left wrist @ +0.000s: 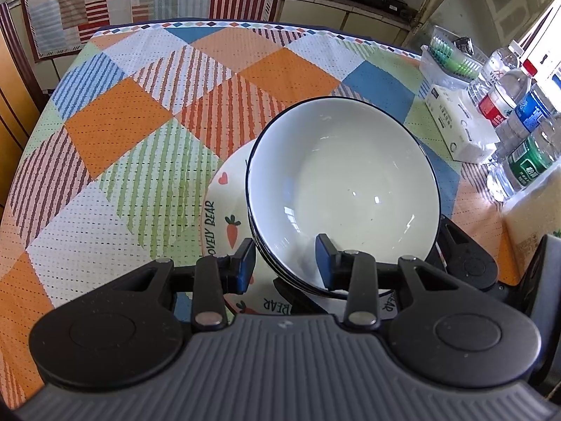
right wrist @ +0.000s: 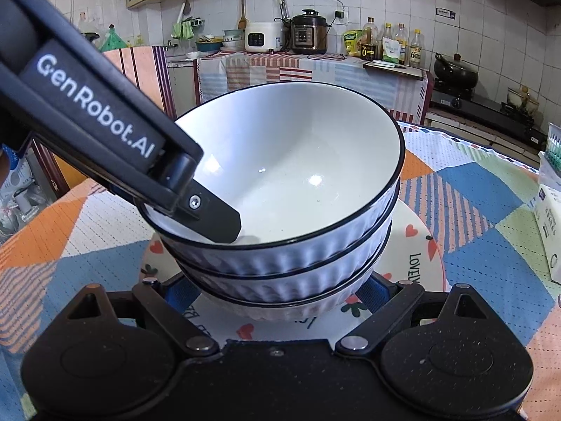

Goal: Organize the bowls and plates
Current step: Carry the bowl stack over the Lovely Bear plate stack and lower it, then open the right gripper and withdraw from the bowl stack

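Note:
A stack of three white ribbed bowls with dark rims [right wrist: 291, 245] stands on a round "LOVELY BEAR" plate [right wrist: 417, 238] on the table. In the left wrist view the top bowl [left wrist: 343, 189] fills the middle and the plate [left wrist: 224, 217] shows to its left. My left gripper [left wrist: 285, 263] straddles the top bowl's near rim, one finger inside, one outside, with a gap still showing. It also shows in the right wrist view [right wrist: 217, 221]. My right gripper [right wrist: 277, 293] is open, its blue pads on either side of the bottom bowl's base, just above the plate.
A patchwork tablecloth [left wrist: 133, 147] covers the table. Several water bottles [left wrist: 515, 115], a tissue pack [left wrist: 459, 126] and a clear basket [left wrist: 452, 52] stand along its right side. A kitchen counter with cookers and sauce bottles [right wrist: 308, 35] lies beyond.

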`<state>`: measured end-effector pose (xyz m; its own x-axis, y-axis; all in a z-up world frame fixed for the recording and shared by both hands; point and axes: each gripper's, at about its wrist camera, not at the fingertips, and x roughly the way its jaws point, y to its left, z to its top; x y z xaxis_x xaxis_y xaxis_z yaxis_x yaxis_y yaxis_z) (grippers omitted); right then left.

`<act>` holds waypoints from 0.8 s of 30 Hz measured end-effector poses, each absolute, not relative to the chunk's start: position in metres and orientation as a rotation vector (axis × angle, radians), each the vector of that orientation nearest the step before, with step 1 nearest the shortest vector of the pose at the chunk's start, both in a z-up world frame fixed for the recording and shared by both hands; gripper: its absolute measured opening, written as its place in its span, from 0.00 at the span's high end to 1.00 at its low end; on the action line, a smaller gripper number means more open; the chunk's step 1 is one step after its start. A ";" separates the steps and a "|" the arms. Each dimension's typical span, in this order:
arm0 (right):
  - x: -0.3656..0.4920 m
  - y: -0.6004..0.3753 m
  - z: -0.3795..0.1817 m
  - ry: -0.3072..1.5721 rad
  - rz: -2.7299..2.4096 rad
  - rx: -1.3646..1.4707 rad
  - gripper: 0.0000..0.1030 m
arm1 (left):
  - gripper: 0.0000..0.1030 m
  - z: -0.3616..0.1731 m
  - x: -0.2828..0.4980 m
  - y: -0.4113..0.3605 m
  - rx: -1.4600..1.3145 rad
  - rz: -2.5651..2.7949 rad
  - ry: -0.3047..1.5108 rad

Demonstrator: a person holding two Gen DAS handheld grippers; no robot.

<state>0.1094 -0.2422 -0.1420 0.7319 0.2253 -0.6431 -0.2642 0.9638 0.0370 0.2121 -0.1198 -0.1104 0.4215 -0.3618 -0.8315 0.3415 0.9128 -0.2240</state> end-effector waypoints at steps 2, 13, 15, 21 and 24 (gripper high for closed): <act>0.112 -0.240 -0.142 0.697 0.266 -0.059 0.08 | 0.66 -0.111 0.211 -0.120 -0.024 -0.435 1.039; 0.124 -0.241 -0.137 0.776 0.239 -0.024 0.07 | 0.66 -0.097 0.197 -0.133 0.033 -0.363 0.961; 0.123 -0.242 -0.134 0.784 0.233 -0.018 0.07 | 0.66 -0.090 0.190 -0.136 0.061 -0.354 0.943; 0.105 -0.245 -0.119 0.785 0.212 -0.049 0.07 | 0.66 -0.064 0.172 -0.128 0.026 -0.351 0.904; 0.096 -0.248 -0.107 0.792 0.170 -0.074 0.04 | 0.63 -0.051 0.163 -0.124 0.026 -0.360 0.888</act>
<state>0.0957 -0.2479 -0.1065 0.6897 0.1241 -0.7133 -0.1797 0.9837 -0.0026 0.1634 -0.1237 -0.0506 0.5748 -0.2966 -0.7626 0.3177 0.9398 -0.1261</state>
